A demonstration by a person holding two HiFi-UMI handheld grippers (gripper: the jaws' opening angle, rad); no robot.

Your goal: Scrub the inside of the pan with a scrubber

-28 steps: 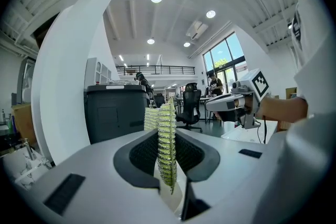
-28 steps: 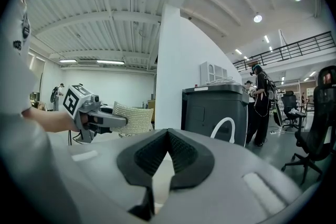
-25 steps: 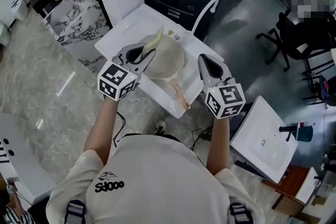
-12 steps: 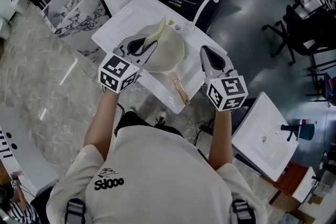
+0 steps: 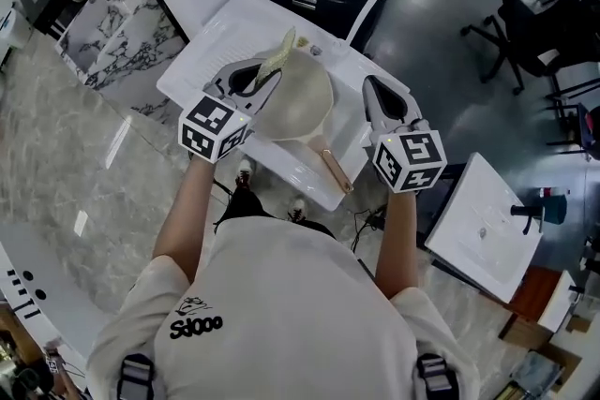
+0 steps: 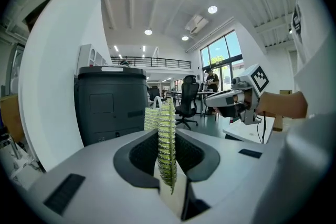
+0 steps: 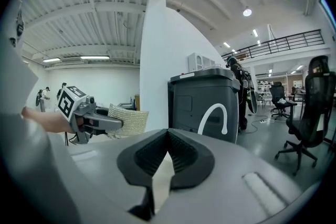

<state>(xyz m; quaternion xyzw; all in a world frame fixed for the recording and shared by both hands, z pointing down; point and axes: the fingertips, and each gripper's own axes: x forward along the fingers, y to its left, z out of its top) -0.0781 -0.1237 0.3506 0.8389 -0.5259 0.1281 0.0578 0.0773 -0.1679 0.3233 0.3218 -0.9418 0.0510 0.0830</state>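
Clamping the mesh scrubber [image 5: 279,57], the left gripper [image 5: 266,80] hung over the pan [image 5: 302,106], which might skid: the right gripper [image 5: 373,89] was closed, empty.

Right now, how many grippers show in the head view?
2. The left gripper, shut on the scrubber, is over the pan's left edge; the right gripper, shut and empty, is right of it.

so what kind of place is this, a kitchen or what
Likely an open office or lab workspace, not a home kitchen: a free-standing white sink unit with its faucet, office chairs nearby, and a mezzanine railing.
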